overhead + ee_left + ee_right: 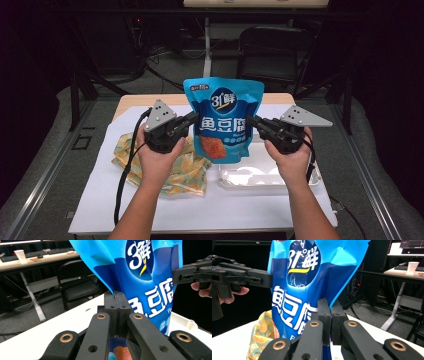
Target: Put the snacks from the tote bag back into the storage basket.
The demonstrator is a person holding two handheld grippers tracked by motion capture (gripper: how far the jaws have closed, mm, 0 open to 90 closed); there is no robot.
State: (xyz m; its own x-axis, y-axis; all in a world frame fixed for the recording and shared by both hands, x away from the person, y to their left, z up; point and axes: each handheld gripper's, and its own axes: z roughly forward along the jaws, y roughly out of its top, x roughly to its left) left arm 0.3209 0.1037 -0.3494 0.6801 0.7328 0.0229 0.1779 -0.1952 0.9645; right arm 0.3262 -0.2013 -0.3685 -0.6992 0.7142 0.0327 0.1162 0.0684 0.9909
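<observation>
A blue snack bag with white lettering hangs upright above the table, stretched between both grippers. My left gripper is shut on the bag's left edge, and my right gripper is shut on its right edge. In the left gripper view the black jaws press together on the bag, with the other gripper at the far right. In the right gripper view the jaws pinch the bag, with the other gripper and a thumb at the left.
A crumpled yellow wrapper with an orange-slice print lies on the white table sheet under my left hand. A white tray sits below the bag, right of centre. A black chair stands behind the table.
</observation>
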